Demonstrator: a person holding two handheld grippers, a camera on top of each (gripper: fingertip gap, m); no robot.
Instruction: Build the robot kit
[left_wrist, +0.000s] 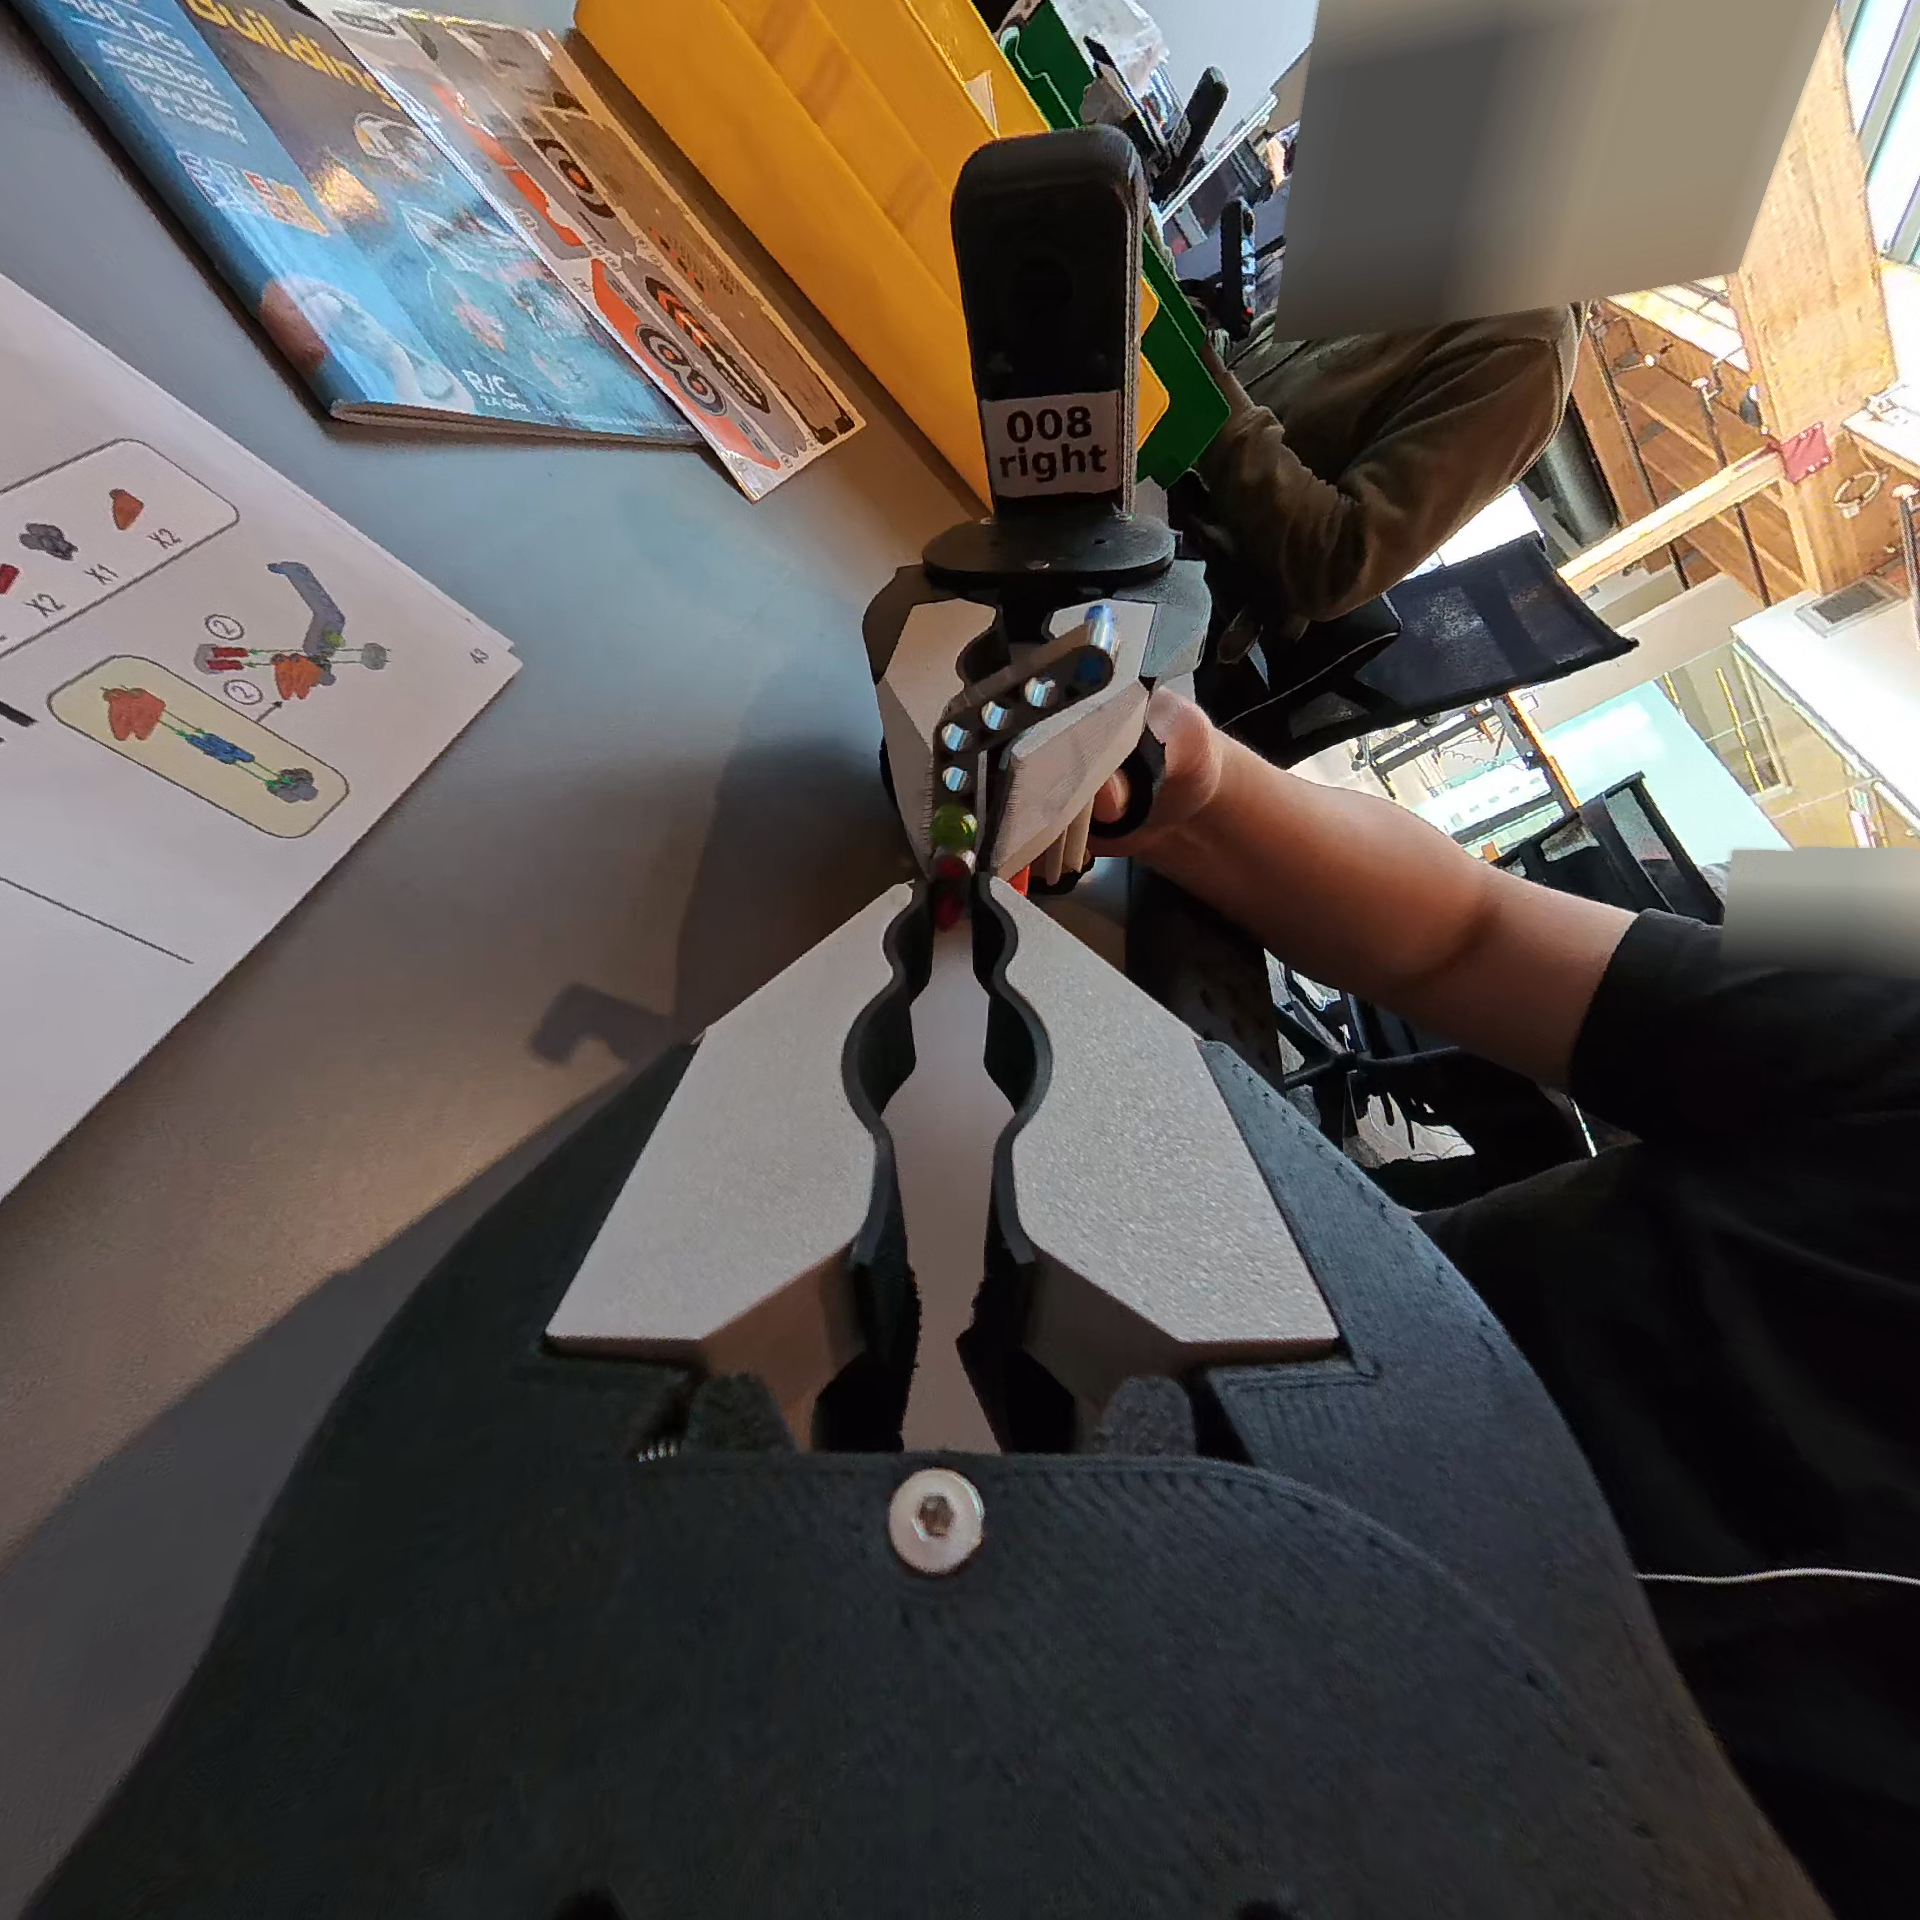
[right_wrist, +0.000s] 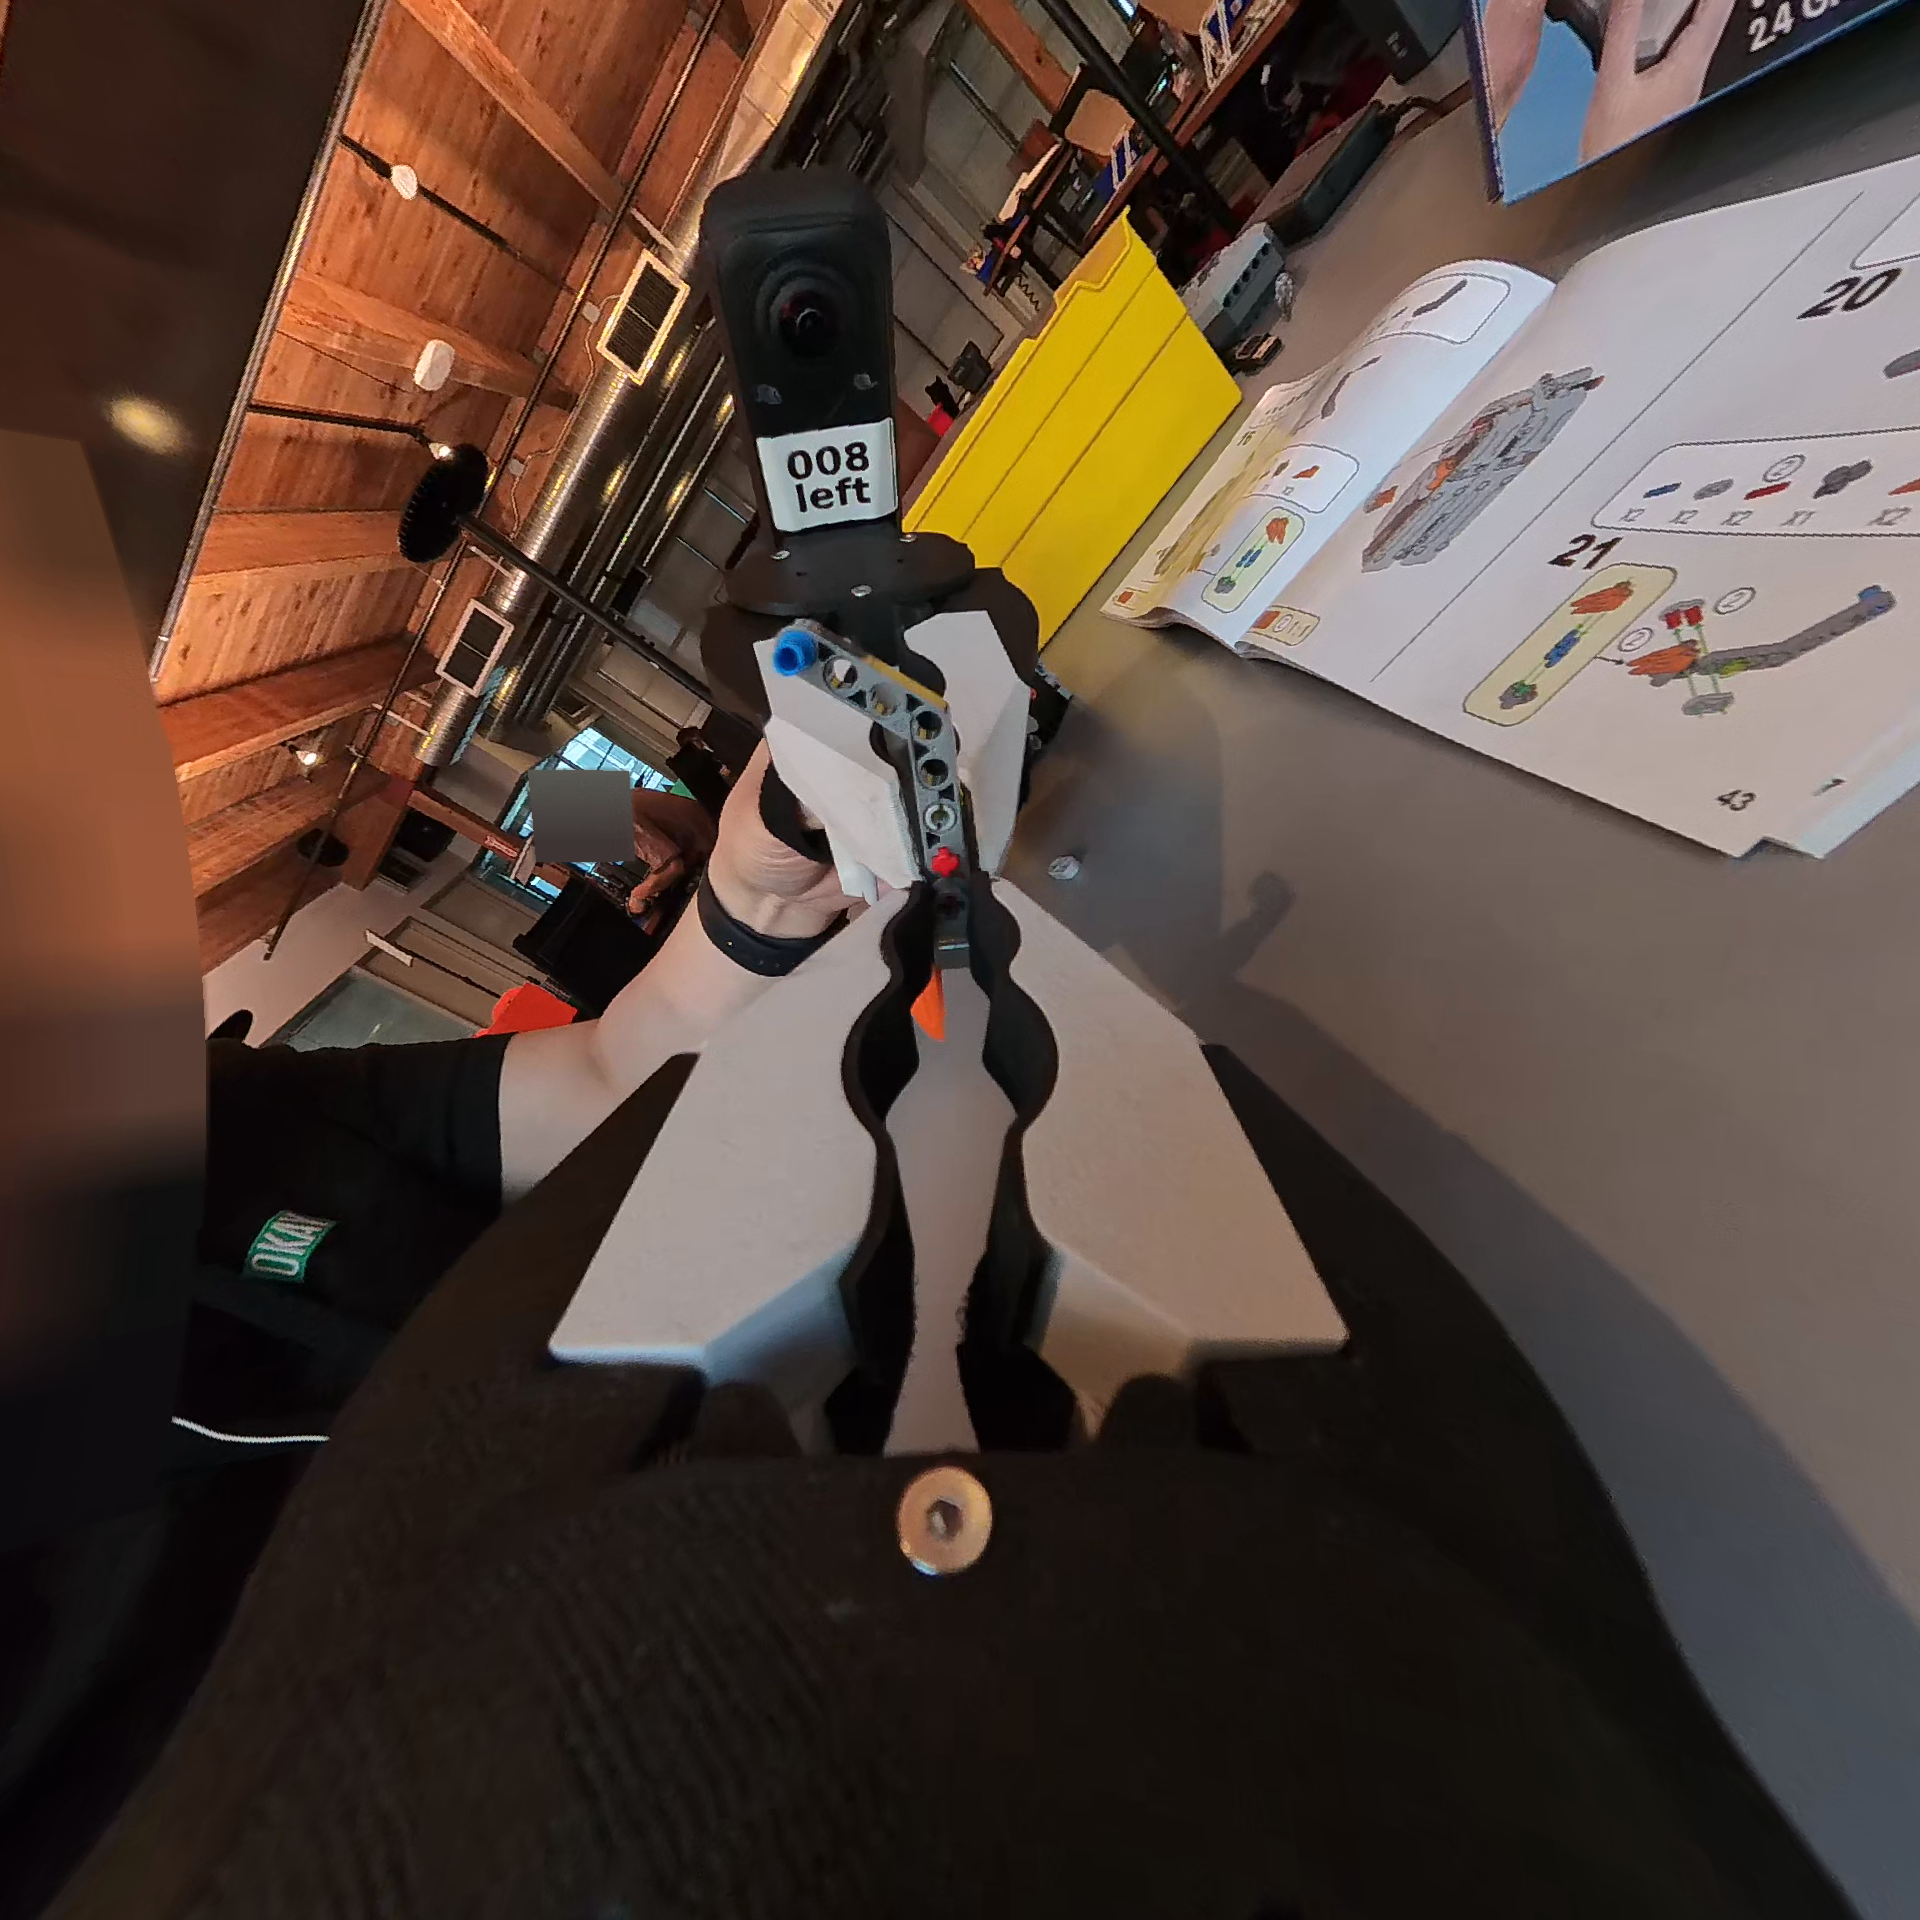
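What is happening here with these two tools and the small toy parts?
A person holds two grippers tip to tip above the grey table. The right gripper is closed on the lower end of a grey bent beam that has a blue pin at its far end. The left gripper pinches a small red piece at that beam. An open instruction booklet lies on the table near a yellow bin.

Both views: daylight, bright, from windows (left_wrist: 1891, 125) at upper right of the left wrist view, overexposed there. Soft shadows on the grey table (left_wrist: 644, 852). Strong fisheye bending at all edges. Right wrist view: left edge dim, with a blurred brown mass (right_wrist: 83, 727). Centres sharp; 2 frames, no motion blur.
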